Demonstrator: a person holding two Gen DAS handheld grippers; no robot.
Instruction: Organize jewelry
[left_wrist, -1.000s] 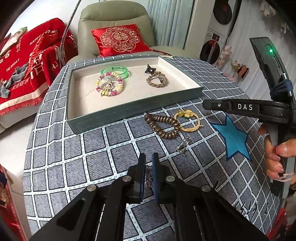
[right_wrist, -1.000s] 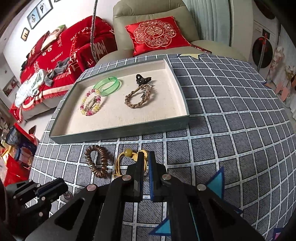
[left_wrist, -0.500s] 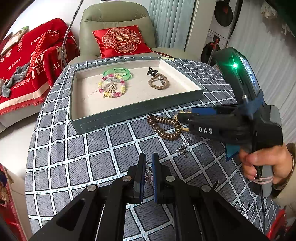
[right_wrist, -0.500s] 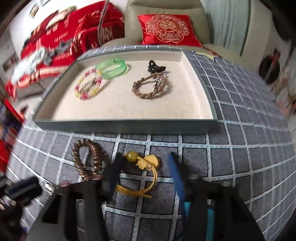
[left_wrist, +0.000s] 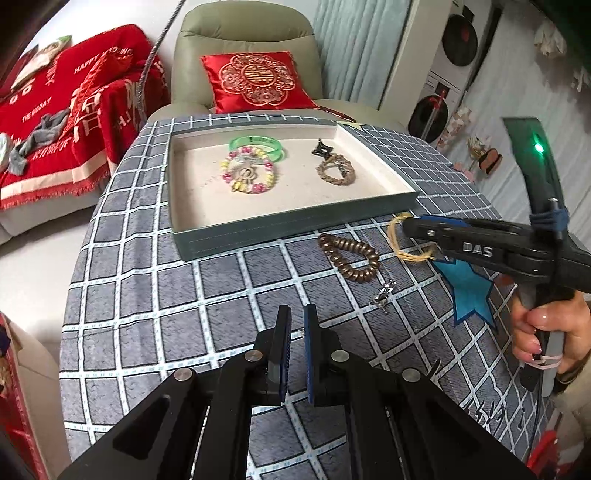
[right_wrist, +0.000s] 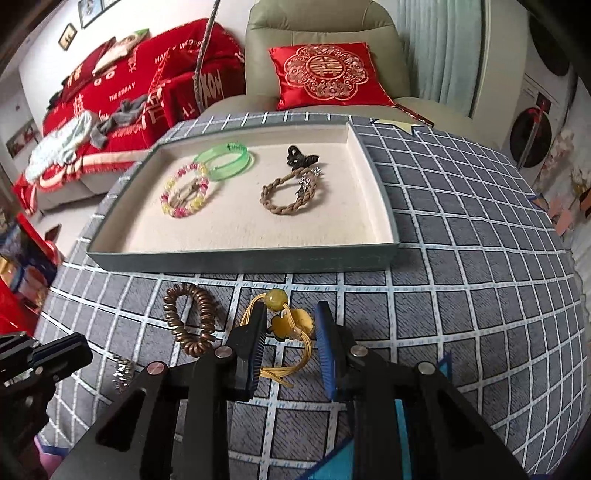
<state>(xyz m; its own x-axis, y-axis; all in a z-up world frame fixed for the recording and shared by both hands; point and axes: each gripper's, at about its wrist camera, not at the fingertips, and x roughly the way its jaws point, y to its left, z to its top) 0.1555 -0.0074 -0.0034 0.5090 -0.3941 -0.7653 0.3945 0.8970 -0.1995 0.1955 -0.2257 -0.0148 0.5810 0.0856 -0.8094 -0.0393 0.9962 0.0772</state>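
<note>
One word, "DAS", marks the right gripper (left_wrist: 413, 230) straddling the yellow bracelet (right_wrist: 286, 325).

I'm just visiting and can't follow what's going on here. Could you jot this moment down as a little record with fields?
Setting: checked tablecloth with a tray
In tray: green bangle, pastel bead bracelet, black clip, braided bracelet
On the cloth: brown coil bracelet, yellow cord bracelet, small silver piece
Right gripper: fingers open, either side of the yellow cord bracelet
Left gripper: fingers close together, nothing visible between them
Still to do: three pieces outside the tray
</note>
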